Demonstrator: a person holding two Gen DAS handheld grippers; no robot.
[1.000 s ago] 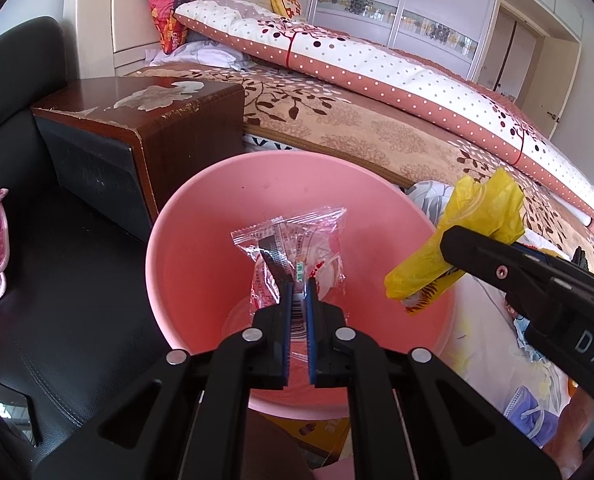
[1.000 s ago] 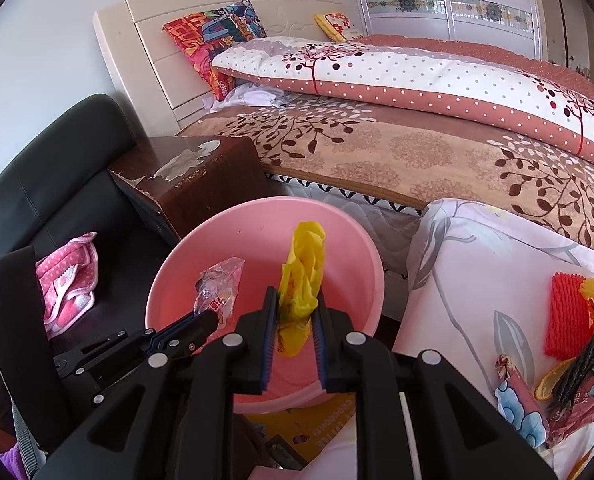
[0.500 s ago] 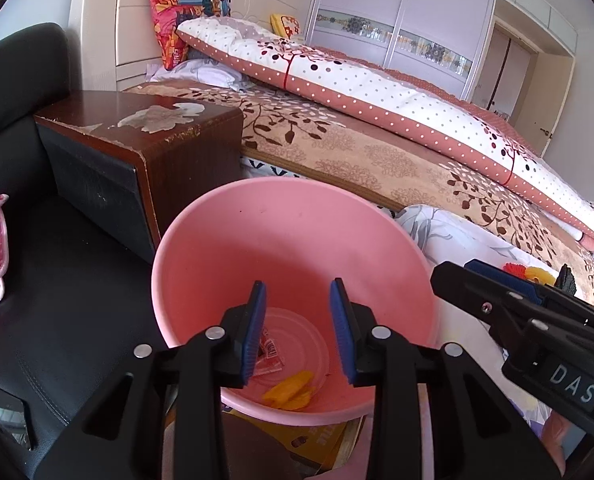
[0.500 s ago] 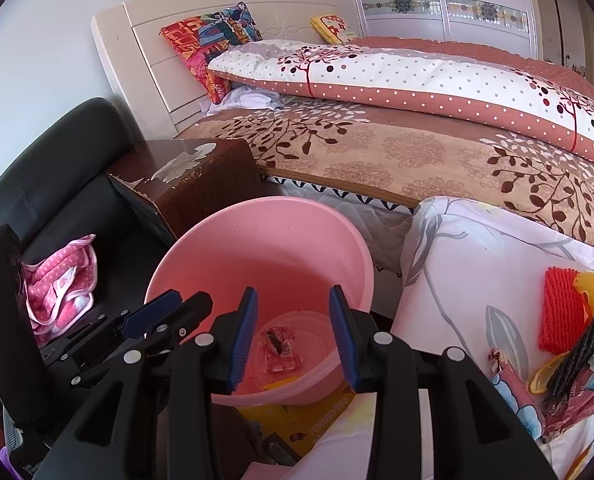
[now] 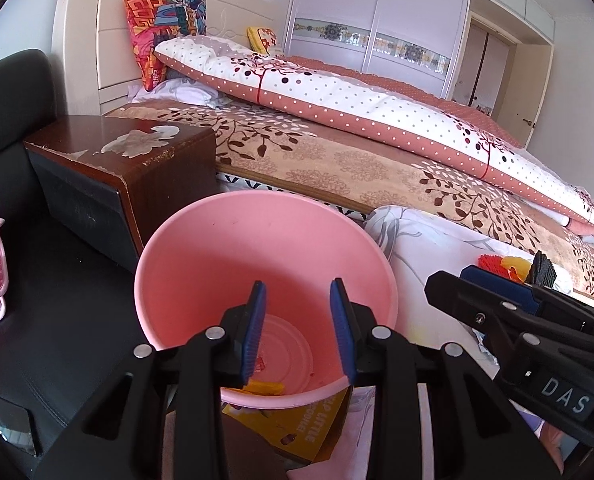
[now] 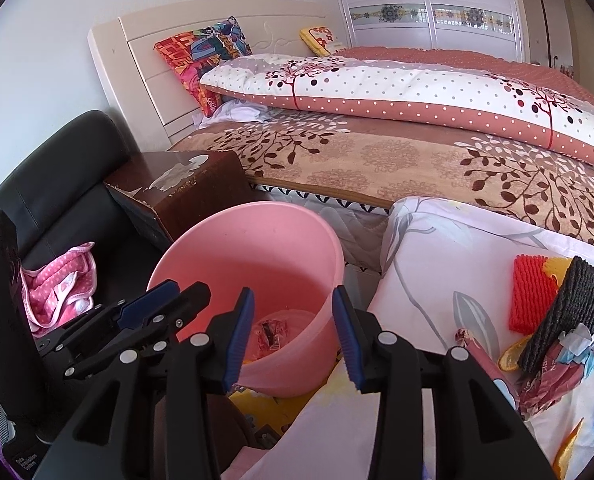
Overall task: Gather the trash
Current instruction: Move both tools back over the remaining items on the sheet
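Observation:
A pink bucket [image 5: 257, 240] [image 6: 257, 248] stands between the bed and a black chair. At its bottom lie a clear snack wrapper [image 6: 271, 330] [image 5: 259, 364] and a yellow plastic bag [image 5: 265, 387]. My left gripper [image 5: 297, 300] hovers over the bucket's near rim, open and holding nothing. My right gripper [image 6: 293, 300] is open and bare too, above the bucket's right side, close beside the left gripper [image 6: 165, 292]. More trash lies on the flowered cloth [image 6: 437, 264] to the right: a red foam net [image 6: 531, 296], a black foam net [image 6: 569, 312] and crumpled wrappers [image 6: 549, 376].
A dark wooden nightstand [image 5: 129, 160] stands just behind the bucket, a black leather chair [image 5: 37, 300] with a pink cloth [image 6: 57, 284] to its left. The bed [image 5: 337, 160] runs along the back. A yellow box [image 5: 297, 428] lies under the bucket's near edge.
Both grippers opened: the clear wrapper left the left one and the yellow bag left the right one, and both now lie in the bucket. Both grippers drew back slightly.

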